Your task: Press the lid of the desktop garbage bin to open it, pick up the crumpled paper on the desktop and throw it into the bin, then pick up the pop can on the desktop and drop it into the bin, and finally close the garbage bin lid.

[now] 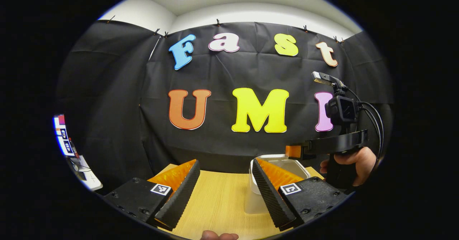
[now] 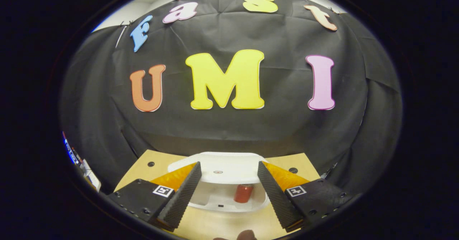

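The white desktop bin [image 2: 218, 200] stands on the wooden table [image 2: 157, 164] with its lid [image 2: 222, 168] tipped up at the back. Inside the bin, a red pop can [image 2: 243, 193] stands upright. My right gripper [image 2: 228, 164] hovers open over the bin's mouth, nothing between its fingers. In the left gripper view, the bin [image 1: 278, 158] sits half hidden behind my right finger, and the right gripper [image 1: 293, 151] hangs just above it, held by a hand [image 1: 353, 161]. My left gripper [image 1: 225, 163] is open over bare table, left of the bin.
The table [image 1: 218, 197] ends at the black cloth wall close behind the bin. Two small dark holes [image 2: 293, 169] mark the tabletop near its back corners. A screen and white desk [image 1: 66, 139] sit far left, outside the booth. A thumb [image 1: 218, 235] shows at the bottom edge.
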`<state>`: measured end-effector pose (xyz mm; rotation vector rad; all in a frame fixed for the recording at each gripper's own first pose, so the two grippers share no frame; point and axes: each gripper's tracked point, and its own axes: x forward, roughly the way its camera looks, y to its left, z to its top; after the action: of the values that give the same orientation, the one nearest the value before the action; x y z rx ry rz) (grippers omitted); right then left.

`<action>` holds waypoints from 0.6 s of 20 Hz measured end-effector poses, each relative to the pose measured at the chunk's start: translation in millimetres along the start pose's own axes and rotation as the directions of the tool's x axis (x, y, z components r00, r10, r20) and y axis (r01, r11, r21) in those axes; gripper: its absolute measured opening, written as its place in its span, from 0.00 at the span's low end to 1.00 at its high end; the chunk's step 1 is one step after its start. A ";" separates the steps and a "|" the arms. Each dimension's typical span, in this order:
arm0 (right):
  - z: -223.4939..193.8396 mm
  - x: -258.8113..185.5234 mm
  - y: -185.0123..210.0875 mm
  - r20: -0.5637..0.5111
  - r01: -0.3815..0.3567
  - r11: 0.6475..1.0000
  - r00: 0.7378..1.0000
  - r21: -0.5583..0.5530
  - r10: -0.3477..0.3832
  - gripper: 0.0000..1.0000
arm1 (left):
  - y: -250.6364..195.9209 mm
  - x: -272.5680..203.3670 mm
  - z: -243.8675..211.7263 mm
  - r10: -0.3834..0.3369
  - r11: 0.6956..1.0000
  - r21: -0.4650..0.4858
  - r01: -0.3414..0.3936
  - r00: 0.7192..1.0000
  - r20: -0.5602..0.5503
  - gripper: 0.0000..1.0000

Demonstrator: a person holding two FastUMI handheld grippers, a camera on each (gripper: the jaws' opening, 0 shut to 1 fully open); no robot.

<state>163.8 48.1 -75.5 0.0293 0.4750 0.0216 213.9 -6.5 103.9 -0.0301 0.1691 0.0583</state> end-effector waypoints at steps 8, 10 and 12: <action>-36.5 3.2 -0.3 -0.061 -0.013 1.000 0.998 -0.009 0.013 0.98 | -5.5 -0.6 -2.7 -0.001 1.000 0.005 0.001 1.000 -0.006 0.94; -44.1 5.3 0.5 -0.075 -0.016 1.000 0.997 -0.013 0.015 0.98 | -5.6 0.6 -3.4 0.000 1.000 0.004 0.000 1.000 -0.007 0.94; -50.8 7.2 1.1 -0.088 -0.019 1.000 0.996 -0.017 0.017 0.97 | -4.7 3.5 -5.1 0.002 1.000 0.003 -0.002 1.000 -0.010 0.95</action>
<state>147.0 50.6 -123.9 0.0154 0.5620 0.0448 216.8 -11.1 98.4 -0.0274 0.1796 0.0599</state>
